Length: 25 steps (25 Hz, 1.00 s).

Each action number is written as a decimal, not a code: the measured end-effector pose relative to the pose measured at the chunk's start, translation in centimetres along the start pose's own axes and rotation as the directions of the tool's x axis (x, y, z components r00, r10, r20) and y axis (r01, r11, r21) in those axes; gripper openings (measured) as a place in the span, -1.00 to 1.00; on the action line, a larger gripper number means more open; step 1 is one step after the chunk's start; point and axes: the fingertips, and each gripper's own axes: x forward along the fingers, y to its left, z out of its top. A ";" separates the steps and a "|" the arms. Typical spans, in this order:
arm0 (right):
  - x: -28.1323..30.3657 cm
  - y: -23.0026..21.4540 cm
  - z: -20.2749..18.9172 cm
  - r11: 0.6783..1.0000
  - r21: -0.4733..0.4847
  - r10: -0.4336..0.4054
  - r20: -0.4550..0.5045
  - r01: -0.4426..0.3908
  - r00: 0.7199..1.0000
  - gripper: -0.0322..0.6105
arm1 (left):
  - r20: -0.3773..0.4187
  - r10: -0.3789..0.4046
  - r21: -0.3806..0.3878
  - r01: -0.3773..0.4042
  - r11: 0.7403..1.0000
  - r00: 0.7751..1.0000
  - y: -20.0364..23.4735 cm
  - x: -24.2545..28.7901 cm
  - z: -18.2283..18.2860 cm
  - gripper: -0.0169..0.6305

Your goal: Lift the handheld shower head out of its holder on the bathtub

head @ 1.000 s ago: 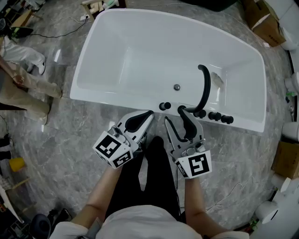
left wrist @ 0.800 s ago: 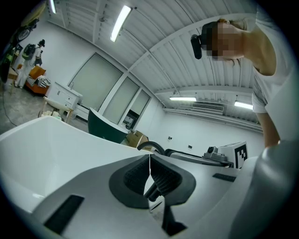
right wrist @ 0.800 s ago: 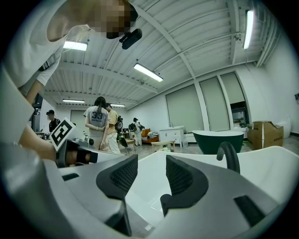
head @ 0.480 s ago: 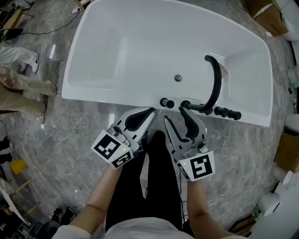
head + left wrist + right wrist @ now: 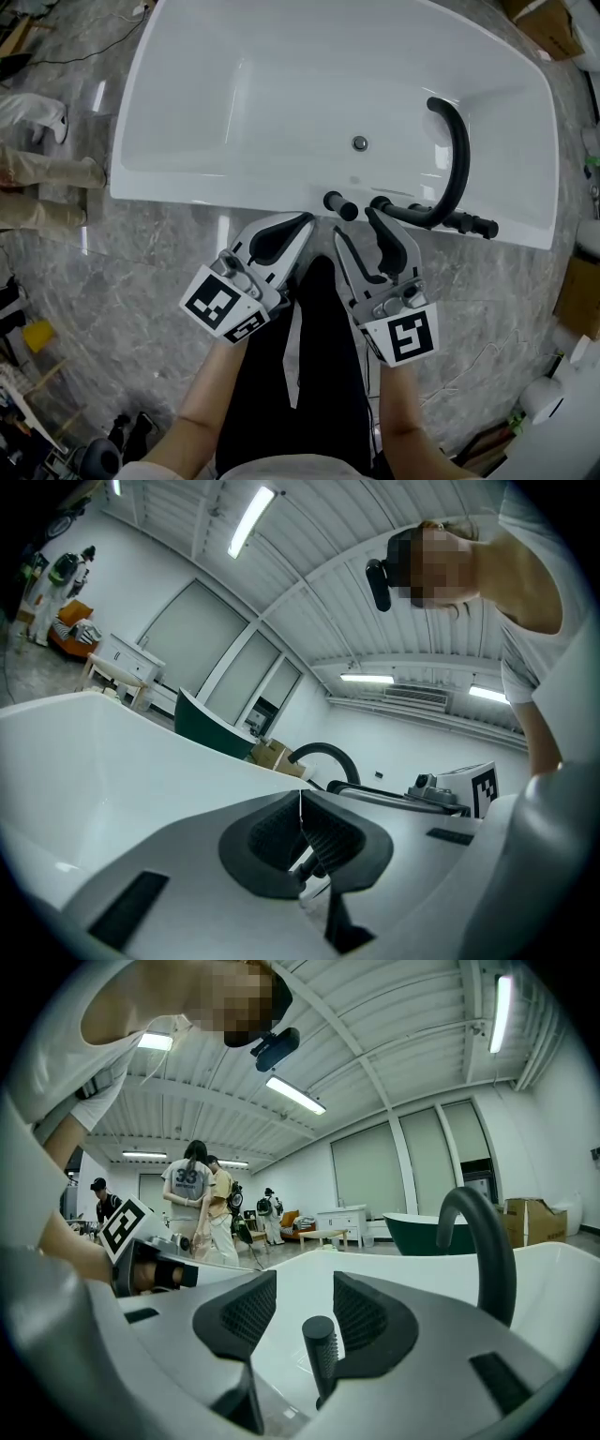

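The white bathtub (image 5: 234,187) lies in front of me, with black fittings along its near rim. A short black ribbed cylinder, the handheld shower head (image 5: 339,204), stands upright in its holder on that rim. In the right gripper view the shower head (image 5: 322,1354) rises just below and between the spread jaws. My right gripper (image 5: 355,226) (image 5: 305,1299) is open at the rim and touches nothing. My left gripper (image 5: 300,225) (image 5: 301,803) is shut and empty, just left of the shower head and short of the rim.
A curved black spout (image 5: 456,155) (image 5: 483,1241) arches over the tub to the right of the shower head, with black knobs (image 5: 469,223) beside it. The drain (image 5: 360,143) sits mid-tub. Several people (image 5: 195,1208) stand across the room. A person's legs (image 5: 47,173) are at the left.
Both grippers and my view have moved closer to the tub's near rim. The right gripper's open jaws now reach the rim beside the shower head. Neither gripper has changed its state.
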 end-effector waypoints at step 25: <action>5.0 -2.0 -8.2 1.000 -0.019 -0.012 -0.064 0.011 0.998 -0.31 | -0.041 -0.001 -0.057 -0.001 0.998 0.999 5.3 2.9 -6.4 -0.91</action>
